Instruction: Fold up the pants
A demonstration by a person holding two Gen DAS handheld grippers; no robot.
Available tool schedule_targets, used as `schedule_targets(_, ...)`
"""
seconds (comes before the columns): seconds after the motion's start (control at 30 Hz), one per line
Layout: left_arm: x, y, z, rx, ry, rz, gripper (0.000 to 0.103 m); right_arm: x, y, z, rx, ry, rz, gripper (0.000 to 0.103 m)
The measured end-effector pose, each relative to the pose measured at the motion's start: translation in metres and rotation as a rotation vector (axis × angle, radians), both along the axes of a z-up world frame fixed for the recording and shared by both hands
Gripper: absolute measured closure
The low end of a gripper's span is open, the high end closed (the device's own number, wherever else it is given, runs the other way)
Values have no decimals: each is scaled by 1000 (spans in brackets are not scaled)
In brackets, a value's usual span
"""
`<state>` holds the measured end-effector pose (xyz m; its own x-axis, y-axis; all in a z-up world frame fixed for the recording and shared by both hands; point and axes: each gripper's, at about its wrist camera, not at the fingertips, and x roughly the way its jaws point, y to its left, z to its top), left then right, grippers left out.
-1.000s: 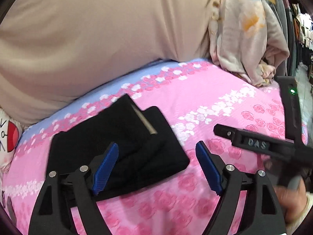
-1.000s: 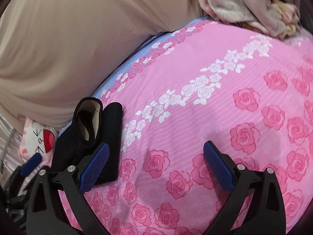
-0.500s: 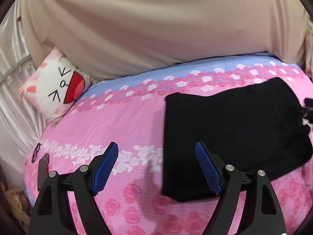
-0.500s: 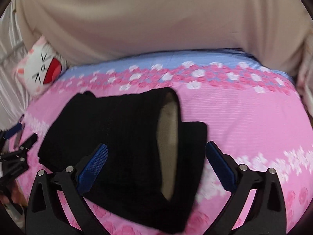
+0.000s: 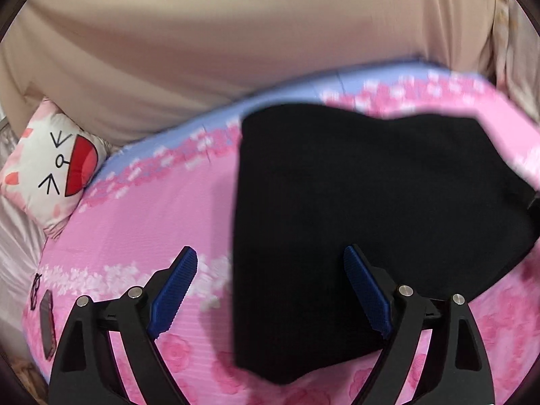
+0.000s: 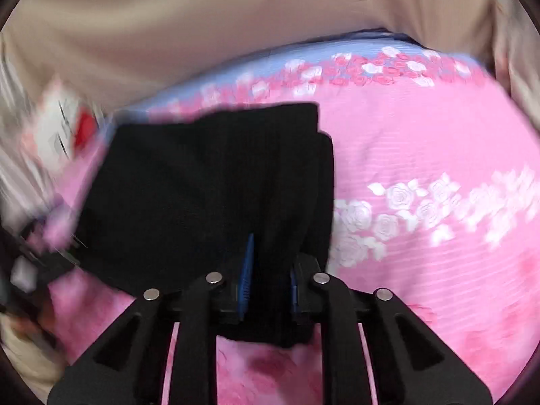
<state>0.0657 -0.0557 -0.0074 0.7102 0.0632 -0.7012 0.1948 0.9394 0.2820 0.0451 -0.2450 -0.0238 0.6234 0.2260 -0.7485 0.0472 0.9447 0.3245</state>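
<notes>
Your right gripper (image 6: 268, 280) is clamped down on the near edge of the black pants (image 6: 216, 185), blue pads pinching a thick bunch of the fabric between them, jaws nearly together. The pants lie folded into a compact dark block on the pink rose-print bedsheet (image 6: 422, 141), stacked layers visible along their right side in the right wrist view. That view is motion blurred, mostly on the left.

Your left gripper (image 5: 270, 290) is wide open and holds nothing. Its right pad sits over the pants (image 5: 354, 202), its left pad over bare sheet (image 5: 141, 209), so the left edge of the pants runs up between the two fingers. Can't tell if either pad touches the cloth.

The pants sit toward the far side of the bed, their top edge reaching the blue floral border of the sheet. Beige curtain (image 5: 236, 33) hangs behind the bed. Cat-face pillow (image 5: 50, 165) rests at the far left corner, well apart from the pants. Dark phone (image 5: 47, 327) and a pair of glasses (image 5: 35, 290) lie at the left edge of the sheet, just beside each other
</notes>
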Motion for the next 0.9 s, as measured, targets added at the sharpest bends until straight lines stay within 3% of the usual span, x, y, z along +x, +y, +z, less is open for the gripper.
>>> schedule_targets(0.03,-1,-1,-2,12,-11,2,17,-2,-3,8,22,6,-14,77)
schedule_targets(0.1,-6,3,3,20,-34,8,17,-11,-3,30,-50,-45,-45,59)
schedule_targets(0.13,-7,7,7,15,-38,14,17,-13,-2,38,-88,-63,-46,41)
schedule_targets(0.17,-7,11,12,1,-39,23,17,-15,-2,43,-110,-73,-51,33)
schedule_targets(0.27,-3,24,29,-62,-46,43,17,-19,-11,54,-135,-105,-67,33)
schedule_targets(0.33,10,26,36,-65,-66,72,17,-22,-18,51,-152,-126,-106,33)
schedule_targets(0.47,52,13,1,82,-16,124,15,-26,-36,34,-160,-91,-145,40)
schedule_targets(0.57,48,3,3,175,-79,133,16,-28,-40,28,-197,-78,-129,40)
schedule_targets(0.7,35,-6,38,57,-113,89,16,-18,-35,27,-225,-81,-69,42)
schedule_targets(0.9,33,-34,42,40,-67,36,16,6,4,10,-367,-72,128,50)
